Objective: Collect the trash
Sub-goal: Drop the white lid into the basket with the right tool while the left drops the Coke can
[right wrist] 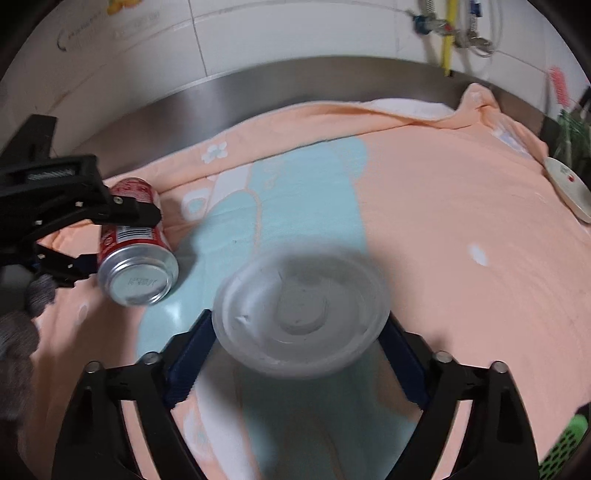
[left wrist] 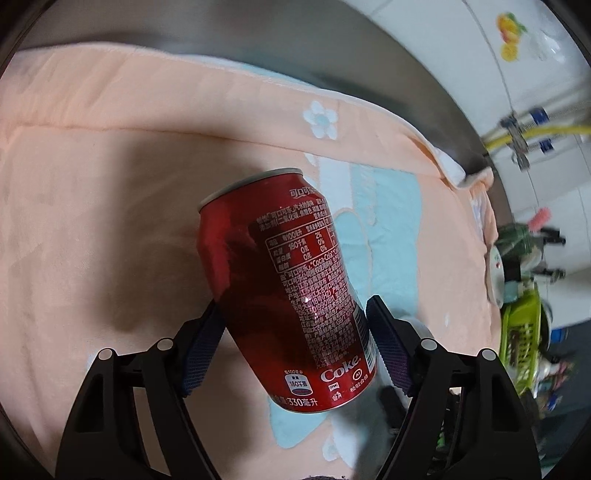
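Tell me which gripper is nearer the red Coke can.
Left. The left gripper has its fingers on either side of the Coke can, gripping it. The right gripper sits off to the can's right, closed on a clear plastic cup.

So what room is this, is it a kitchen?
Probably a kitchen: there's a steel counter under the peach towel, white wall tiles, and a yellow gas-type hose with valves.
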